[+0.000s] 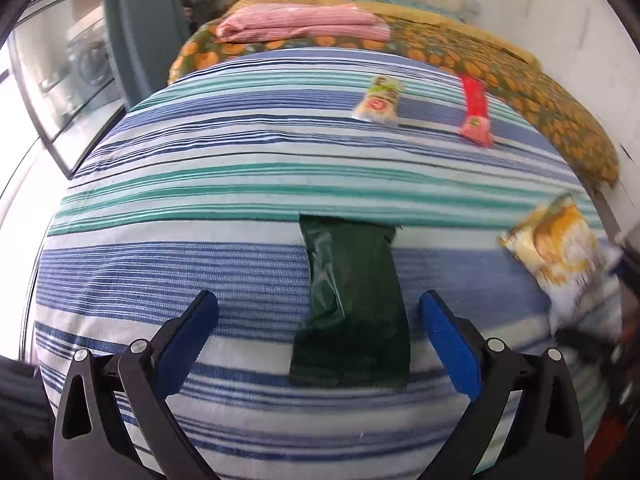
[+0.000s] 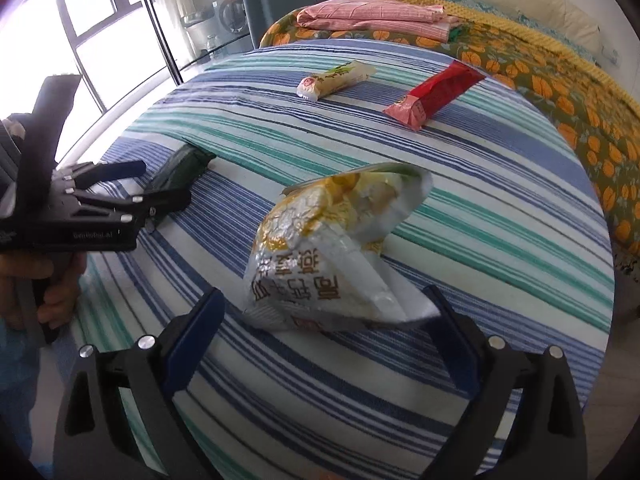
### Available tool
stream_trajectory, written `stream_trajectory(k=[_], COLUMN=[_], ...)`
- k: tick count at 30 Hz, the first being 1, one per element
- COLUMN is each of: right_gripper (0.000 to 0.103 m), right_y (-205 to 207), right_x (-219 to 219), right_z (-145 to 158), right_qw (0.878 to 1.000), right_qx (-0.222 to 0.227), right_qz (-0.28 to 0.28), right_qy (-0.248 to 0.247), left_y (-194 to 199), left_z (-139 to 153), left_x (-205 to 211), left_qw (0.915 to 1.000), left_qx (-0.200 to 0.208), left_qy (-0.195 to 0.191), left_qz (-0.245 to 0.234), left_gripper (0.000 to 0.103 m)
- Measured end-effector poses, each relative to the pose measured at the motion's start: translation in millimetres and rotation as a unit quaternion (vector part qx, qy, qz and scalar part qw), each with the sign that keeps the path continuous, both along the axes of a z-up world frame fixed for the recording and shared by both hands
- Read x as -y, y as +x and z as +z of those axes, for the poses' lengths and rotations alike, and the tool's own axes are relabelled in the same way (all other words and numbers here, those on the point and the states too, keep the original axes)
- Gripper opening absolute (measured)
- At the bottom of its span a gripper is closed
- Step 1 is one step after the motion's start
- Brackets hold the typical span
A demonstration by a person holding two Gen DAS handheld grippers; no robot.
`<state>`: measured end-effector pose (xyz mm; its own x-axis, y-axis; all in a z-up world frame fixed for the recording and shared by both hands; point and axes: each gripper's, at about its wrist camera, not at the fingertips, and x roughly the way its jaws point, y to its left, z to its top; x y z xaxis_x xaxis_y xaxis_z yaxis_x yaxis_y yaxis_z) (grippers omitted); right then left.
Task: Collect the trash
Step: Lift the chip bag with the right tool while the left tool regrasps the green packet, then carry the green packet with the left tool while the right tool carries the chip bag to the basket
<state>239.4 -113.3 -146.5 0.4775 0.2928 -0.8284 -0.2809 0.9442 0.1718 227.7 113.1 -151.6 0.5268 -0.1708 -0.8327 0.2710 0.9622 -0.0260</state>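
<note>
The landmark here is the folded dark green trash bag point(image 1: 352, 308) lying flat on the blue-and-teal striped bedsheet point(image 1: 200, 184).

The left gripper point(image 1: 318, 316) hangs just above the near end of the bag with its blue-padded jaws spread wide on either side, gripping nothing. The right gripper point(image 2: 326, 312) is also spread wide; a crumpled yellow-and-silver snack packet point(image 2: 332, 248) sits between its jaws, off to the right of the bag. The packet's lower corner looks to be touching the right-hand pad, but the jaws are clearly not clamped on it, and blur makes it hard to say whether the packet rests on the sheet or is tipping.

Beyond the bag, towards the orange-leaf patterned blanket point(image 1: 520, 80), lie a green-and-cream snack bar wrapper point(image 1: 380, 100) and, to its right, a red snack bar wrapper point(image 1: 474, 110), well apart from the bag and from each other.

All the trash should be very light, thin and crinkly. The foil packet is puffed and slippery, so it will likely collapse and skid; pinching a flat crimped seam or corner should hold better than squeezing the belly. The bag is limp film, folded in layers; taking one edge of the near end seems best for shaking it open.
</note>
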Motion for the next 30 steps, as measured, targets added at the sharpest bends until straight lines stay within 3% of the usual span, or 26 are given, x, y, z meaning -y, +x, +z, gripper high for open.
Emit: stream_trajectory(k=[5, 9, 10, 11, 12, 14, 16, 19, 24, 30], right_gripper=[0.095, 0.094, 0.089, 0.082, 0.062, 0.056, 0.051, 0.049, 0.049, 0.049], right_y=[7.3, 26.2, 29.8, 32.9, 34.9, 34.9, 28.3, 14.2, -9.1, -41.6], right_x=[4.8, -23.3, -26.1, -28.7, -30.4, -27.3, -18.7, -5.0, 28.3, 97.2], right_z=[21.1, 17.7, 14.8, 11.5, 8.3, 6.1, 12.6, 22.3, 38.4, 48.3], right_qw=[1.000, 0.998, 0.998, 0.997, 0.997, 0.997, 0.999, 1.000, 0.999, 0.993], right_qx=[-0.002, -0.007, -0.010, -0.011, -0.014, -0.018, -0.012, -0.001, 0.007, 0.008], right_qz=[-0.005, 0.008, 0.008, 0.008, 0.007, -0.002, -0.011, -0.016, -0.033, -0.079], right_qy=[0.002, -0.054, -0.064, -0.072, -0.079, -0.068, -0.048, -0.027, 0.024, 0.092], left_y=[-6.1, 2.1, 3.0, 3.7, 3.9, 2.1, -0.6, -5.6, -25.7, -56.4], left_z=[2.9, 1.4, 1.9, 2.9, 4.2, 7.4, 9.8, 10.8, 20.5, 35.7], left_x=[2.9, 16.7, 17.7, 18.6, 20.0, 22.9, 27.2, 30.8, 39.7, 92.3], left_qw=[0.9995, 0.9998, 0.9997, 0.9997, 0.9997, 0.9997, 0.9996, 0.9997, 0.9993, 0.9957], left_qx=[-0.010, -0.008, -0.007, -0.008, -0.007, -0.003, 0.000, 0.004, 0.003, 0.002], left_qy=[-0.022, 0.017, 0.022, 0.021, 0.023, 0.023, 0.027, 0.026, -0.036, -0.086], left_qz=[-0.019, 0.001, 0.005, 0.008, 0.010, 0.006, 0.002, 0.005, 0.009, -0.037], left_gripper=[0.098, 0.090, 0.087, 0.082, 0.079, 0.051, 0.038, 0.035, 0.034, 0.034])
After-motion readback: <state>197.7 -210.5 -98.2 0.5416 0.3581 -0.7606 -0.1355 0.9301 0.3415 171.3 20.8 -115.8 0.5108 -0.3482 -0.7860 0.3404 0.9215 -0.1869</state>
